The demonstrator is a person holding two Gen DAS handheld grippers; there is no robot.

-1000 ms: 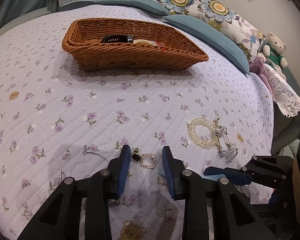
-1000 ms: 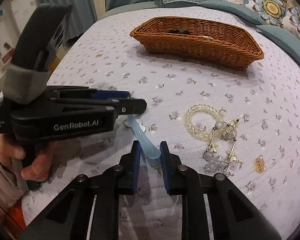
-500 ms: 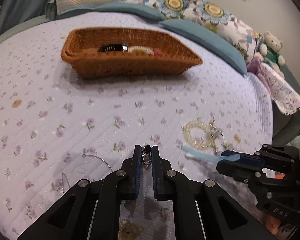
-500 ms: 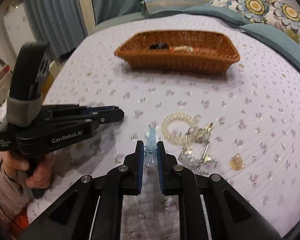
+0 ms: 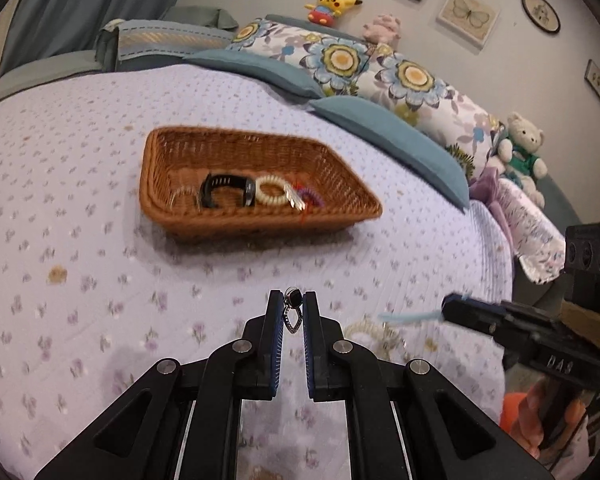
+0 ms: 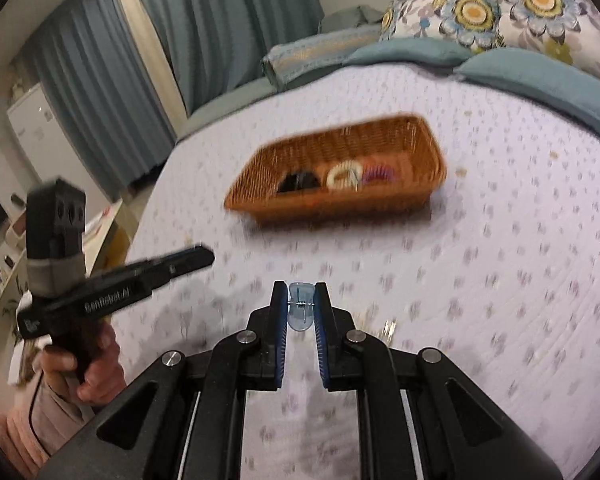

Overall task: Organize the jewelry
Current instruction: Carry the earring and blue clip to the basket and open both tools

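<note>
My left gripper (image 5: 292, 305) is shut on a black-and-silver earring (image 5: 292, 312) and holds it above the bedspread. My right gripper (image 6: 301, 300) is shut on a pale blue hair clip (image 6: 301, 307), also raised; it shows in the left wrist view (image 5: 446, 308) at the right. A brown wicker basket (image 5: 348, 216) lies ahead on the bed and holds a black watch (image 5: 228, 194), a cream coil hair tie (image 5: 271, 191) and other pieces. The basket also shows in the right wrist view (image 6: 412, 196). A pearl bracelet (image 5: 364, 330) lies on the bed below, between the grippers.
The lilac floral bedspread (image 5: 80, 240) covers the bed. Teal and flowered pillows (image 5: 380, 76) line the far side, with a teddy bear (image 5: 522, 148) at the right. Blue curtains (image 6: 204, 40) hang beyond the bed's left edge.
Both grippers have risen off the bedspread with their pieces and tilted up toward the basket. One second ago both were open around the earring and the clip; they have since shut.
</note>
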